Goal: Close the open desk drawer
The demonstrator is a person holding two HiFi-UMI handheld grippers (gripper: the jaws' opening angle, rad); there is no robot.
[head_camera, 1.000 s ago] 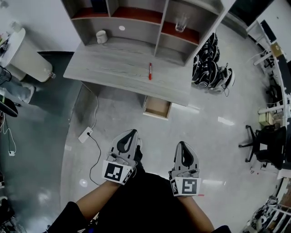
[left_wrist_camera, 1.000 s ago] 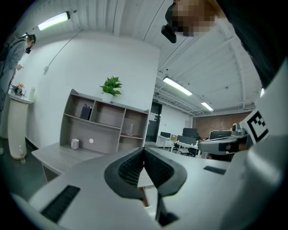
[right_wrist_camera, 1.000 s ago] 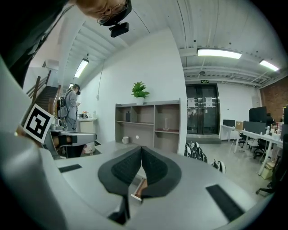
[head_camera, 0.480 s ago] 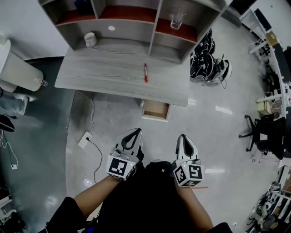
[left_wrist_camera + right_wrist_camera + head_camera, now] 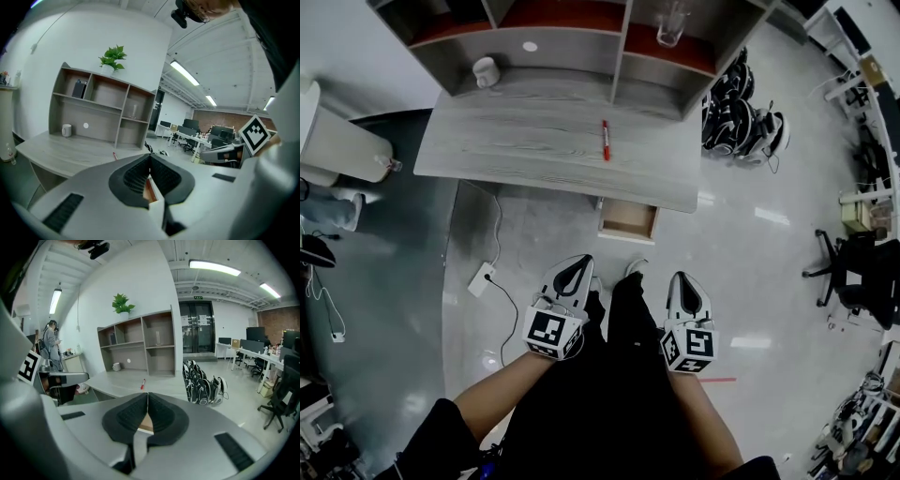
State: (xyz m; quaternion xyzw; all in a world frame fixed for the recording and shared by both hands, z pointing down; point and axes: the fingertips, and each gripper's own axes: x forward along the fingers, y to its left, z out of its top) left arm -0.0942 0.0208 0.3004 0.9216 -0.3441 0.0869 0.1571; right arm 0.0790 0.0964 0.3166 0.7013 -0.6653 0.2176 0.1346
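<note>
The grey desk (image 5: pixel 544 141) stands ahead with its small wooden drawer (image 5: pixel 628 220) pulled out under the front edge, right of the middle. A red pen (image 5: pixel 605 139) lies on the desktop. My left gripper (image 5: pixel 580 262) and right gripper (image 5: pixel 685 279) are held side by side above the floor, well short of the drawer, both shut and empty. In the left gripper view the closed left gripper (image 5: pixel 150 157) points at the desk, and a sliver of the drawer (image 5: pixel 151 190) shows in the gap behind its tips. The right gripper (image 5: pixel 148 394) likewise frames the drawer (image 5: pixel 146 423).
A white mug (image 5: pixel 486 70) and a glass (image 5: pixel 672 26) sit in the shelf unit on the desk. A power strip (image 5: pixel 482 277) with its cable lies on the floor left. Black-and-white bags (image 5: pixel 741 122) stand right of the desk, an office chair (image 5: pixel 853 272) farther right.
Both grippers have sunk and drawn closer to the body, still shut. The person's leg and shoe have stepped forward between them toward the drawer.
</note>
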